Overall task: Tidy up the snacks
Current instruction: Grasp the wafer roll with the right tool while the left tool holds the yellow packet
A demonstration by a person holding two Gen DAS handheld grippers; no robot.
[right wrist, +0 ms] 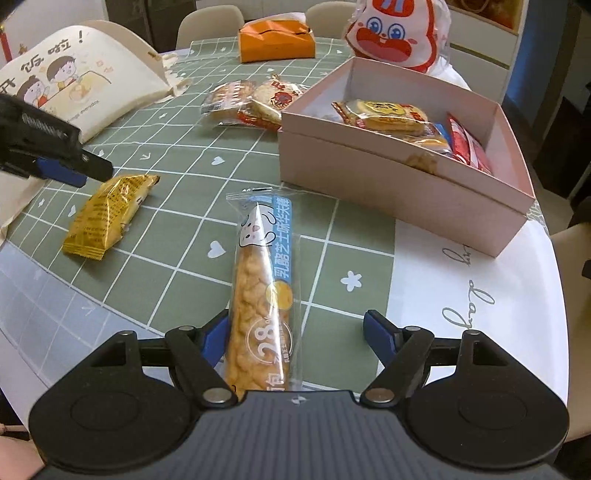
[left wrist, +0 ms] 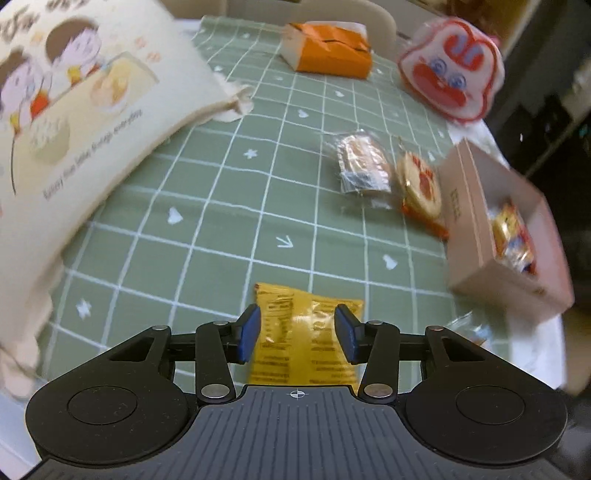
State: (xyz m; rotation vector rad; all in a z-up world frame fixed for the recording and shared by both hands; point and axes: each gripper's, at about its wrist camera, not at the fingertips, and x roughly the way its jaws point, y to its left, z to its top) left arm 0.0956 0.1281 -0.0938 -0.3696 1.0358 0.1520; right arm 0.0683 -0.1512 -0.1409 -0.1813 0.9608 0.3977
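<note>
A yellow foil snack packet (left wrist: 303, 332) lies flat on the green checked tablecloth (left wrist: 229, 206). My left gripper (left wrist: 298, 328) hovers over it, open, its blue pads straddling the packet without pressing it. The right wrist view shows that gripper (right wrist: 74, 166) just above the yellow packet's (right wrist: 107, 214) far end. A long blue-and-clear bread stick packet (right wrist: 264, 273) lies on the cloth between my right gripper's (right wrist: 297, 325) wide open fingers; the right pad stands well clear of it. A pink box (right wrist: 388, 177) at the right holds several snack packets.
Two loose cracker packets (right wrist: 229, 99) (right wrist: 273, 103) lie left of the pink box (left wrist: 476, 221). A cartoon-printed canvas bag (right wrist: 74, 85) lies at the left, an orange pack (right wrist: 275, 42) and a rabbit-faced bag (right wrist: 395, 33) at the back. Chairs stand behind the table.
</note>
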